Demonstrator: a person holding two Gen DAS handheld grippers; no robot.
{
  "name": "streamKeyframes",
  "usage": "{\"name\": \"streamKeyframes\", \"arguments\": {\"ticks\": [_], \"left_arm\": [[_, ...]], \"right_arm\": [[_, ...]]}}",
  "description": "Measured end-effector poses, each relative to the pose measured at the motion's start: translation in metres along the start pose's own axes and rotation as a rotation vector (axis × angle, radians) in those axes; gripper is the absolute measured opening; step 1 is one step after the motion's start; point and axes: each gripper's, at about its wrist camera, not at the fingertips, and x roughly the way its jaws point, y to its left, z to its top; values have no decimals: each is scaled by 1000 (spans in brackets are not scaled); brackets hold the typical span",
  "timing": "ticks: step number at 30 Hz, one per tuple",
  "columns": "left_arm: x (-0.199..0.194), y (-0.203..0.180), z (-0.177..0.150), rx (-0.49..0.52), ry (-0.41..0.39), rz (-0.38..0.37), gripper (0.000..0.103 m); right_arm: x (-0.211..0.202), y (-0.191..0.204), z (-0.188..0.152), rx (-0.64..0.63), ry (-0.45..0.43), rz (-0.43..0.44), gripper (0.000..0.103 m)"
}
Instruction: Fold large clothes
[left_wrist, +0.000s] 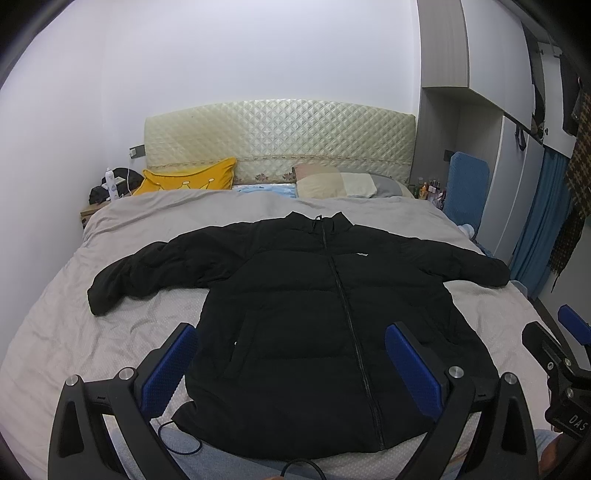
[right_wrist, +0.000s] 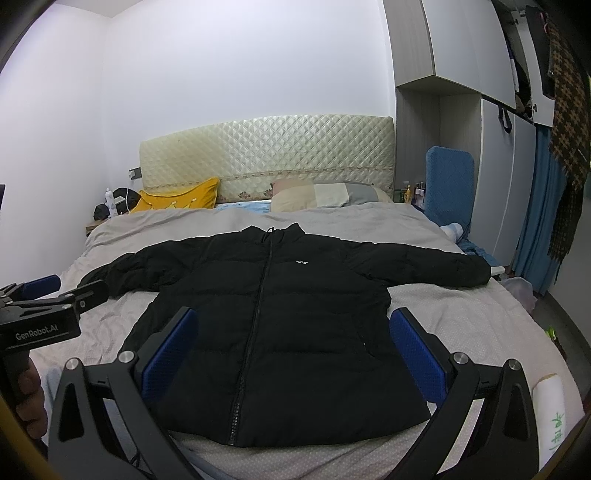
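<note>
A black puffer jacket (left_wrist: 317, 314) (right_wrist: 266, 321) lies flat and zipped on the bed, collar toward the headboard, both sleeves spread out sideways. My left gripper (left_wrist: 291, 343) hovers open above the jacket's hem, its blue pads (left_wrist: 170, 369) wide apart with nothing between them. My right gripper (right_wrist: 293, 328) is also open over the lower jacket, its blue pads (right_wrist: 417, 354) wide apart and holding nothing. The right gripper's body shows at the right edge of the left wrist view, the left gripper's at the left edge of the right wrist view.
The bed (left_wrist: 74, 314) has a grey cover, a yellow cushion (left_wrist: 188, 181), pillows (left_wrist: 336, 181) and a quilted headboard (left_wrist: 277, 140). A cluttered nightstand (left_wrist: 110, 188) stands at the left, a blue padded chair (left_wrist: 467, 184) and wardrobes (right_wrist: 480, 110) with hanging clothes on the right. A cable (left_wrist: 181, 439) lies by the hem.
</note>
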Motion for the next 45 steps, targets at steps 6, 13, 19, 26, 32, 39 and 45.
{"name": "streamKeyframes", "arguments": {"ticks": [6,13,19,26,32,39,45], "left_arm": [[1,1,-2,-9,7,-8,103],[3,2,-4,-10,14,-7,103],[2,-3,-4,-8,16,-8,103],[3,-8,-3,-1,24,-14,103],[1,-9,-1,-1,22,-19,103],[3,-8,-1,-15,23,-10,103],[6,-7,7,-21,13,-29,103]], "right_arm": [[0,1,-1,1,3,-3,103],[1,2,-3,-4,6,-8,103],[3,3,-4,3,13,-18,103],[3,2,-3,4,13,-9,103],[4,-2,-3,10,15,-19,103],[5,-2,-2,18,17,-23,103],[8,-5,3,17,24,-32,103]]}}
